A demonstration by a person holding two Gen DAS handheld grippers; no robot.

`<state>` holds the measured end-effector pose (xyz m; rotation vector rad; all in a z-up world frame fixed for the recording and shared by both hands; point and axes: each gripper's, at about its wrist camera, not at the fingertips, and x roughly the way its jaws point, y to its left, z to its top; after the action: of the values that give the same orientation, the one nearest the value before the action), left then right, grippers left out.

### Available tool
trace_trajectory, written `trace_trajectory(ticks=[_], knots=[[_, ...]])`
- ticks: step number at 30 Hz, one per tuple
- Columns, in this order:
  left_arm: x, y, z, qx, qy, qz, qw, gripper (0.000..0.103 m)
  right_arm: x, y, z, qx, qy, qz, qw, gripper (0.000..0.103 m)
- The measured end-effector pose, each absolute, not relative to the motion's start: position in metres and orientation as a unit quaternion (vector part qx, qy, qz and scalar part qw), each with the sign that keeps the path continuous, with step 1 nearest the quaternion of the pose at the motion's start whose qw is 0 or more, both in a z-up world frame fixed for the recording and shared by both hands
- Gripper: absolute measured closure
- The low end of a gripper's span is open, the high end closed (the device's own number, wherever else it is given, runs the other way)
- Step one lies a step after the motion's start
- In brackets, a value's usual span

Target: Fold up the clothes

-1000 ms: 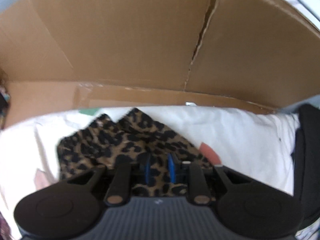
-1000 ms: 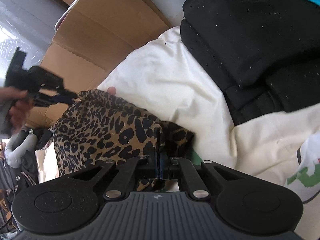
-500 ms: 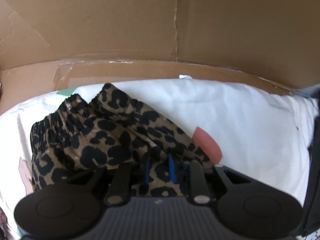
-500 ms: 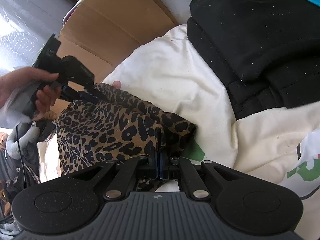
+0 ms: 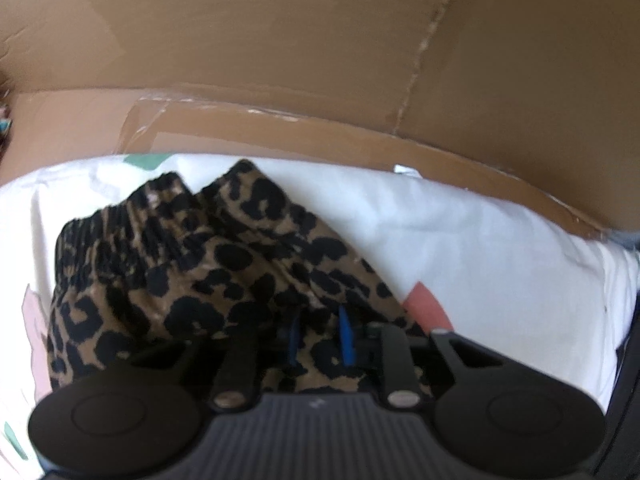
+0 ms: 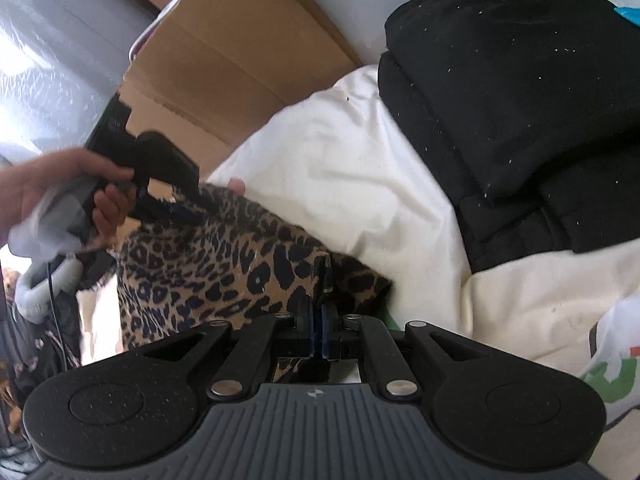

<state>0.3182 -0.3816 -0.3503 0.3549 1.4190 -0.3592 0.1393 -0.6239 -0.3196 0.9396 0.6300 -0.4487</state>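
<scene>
A leopard-print garment point(image 5: 192, 280) with an elastic waistband lies bunched on a white printed sheet point(image 5: 480, 248). My left gripper point(image 5: 320, 340) has its blue pads a little apart with a fold of the garment between them. My right gripper point(image 6: 318, 324) is shut on the garment's near edge point(image 6: 248, 272). In the right wrist view the left gripper point(image 6: 176, 196), held by a hand, sits at the garment's far corner.
A brown cardboard wall point(image 5: 320, 60) stands just behind the sheet. A stack of folded black clothes point(image 6: 520, 100) lies to the right on the sheet point(image 6: 340, 168). More clothing and a grey cuff point(image 6: 36, 292) are at the left edge.
The left gripper has lowered and moved right with the garment, so the cloth now lies flatter and more spread. The right gripper has kept its grip and barely moved.
</scene>
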Motion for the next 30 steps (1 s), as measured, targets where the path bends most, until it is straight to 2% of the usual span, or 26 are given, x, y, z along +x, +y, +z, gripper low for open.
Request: trace_trajectory(ticks=[3, 7, 14, 16, 23, 24, 25, 27, 30], knots=[[0.315, -0.371, -0.346, 0.143, 0.644, -0.162, 0.734, 0.094, 0.139, -0.626, -0.323, 0.448, 0.291, -0.215, 0.817, 0.100], [0.314, -0.356, -0.343, 0.111, 0.644, -0.168, 0.738, 0.094, 0.141, -0.626, -0.325, 0.450, 0.290, -0.215, 0.816, 0.100], [0.300, -0.350, -0.332, 0.097, 0.645, -0.198, 0.732, 0.089, 0.142, -0.628, -0.328, 0.459, 0.286, -0.214, 0.814, 0.099], [0.297, -0.352, -0.332, 0.097, 0.648, -0.205, 0.727, 0.084, 0.143, -0.629, -0.328, 0.460, 0.286, -0.215, 0.813, 0.099], [0.297, -0.358, -0.349, 0.108, 0.663, -0.195, 0.714, 0.084, 0.143, -0.627, -0.323, 0.444, 0.284, -0.211, 0.823, 0.102], [0.297, -0.357, -0.349, 0.106, 0.666, -0.194, 0.713, 0.085, 0.142, -0.626, -0.322, 0.442, 0.284, -0.209, 0.825, 0.102], [0.298, -0.356, -0.348, 0.104, 0.668, -0.191, 0.711, 0.092, 0.141, -0.624, -0.320, 0.440, 0.283, -0.208, 0.826, 0.102], [0.299, -0.350, -0.347, 0.093, 0.674, -0.178, 0.711, 0.099, 0.139, -0.621, -0.317, 0.438, 0.281, -0.209, 0.828, 0.103], [0.299, -0.339, -0.343, 0.063, 0.671, -0.176, 0.718, 0.102, 0.138, -0.617, -0.315, 0.434, 0.278, -0.211, 0.831, 0.103]])
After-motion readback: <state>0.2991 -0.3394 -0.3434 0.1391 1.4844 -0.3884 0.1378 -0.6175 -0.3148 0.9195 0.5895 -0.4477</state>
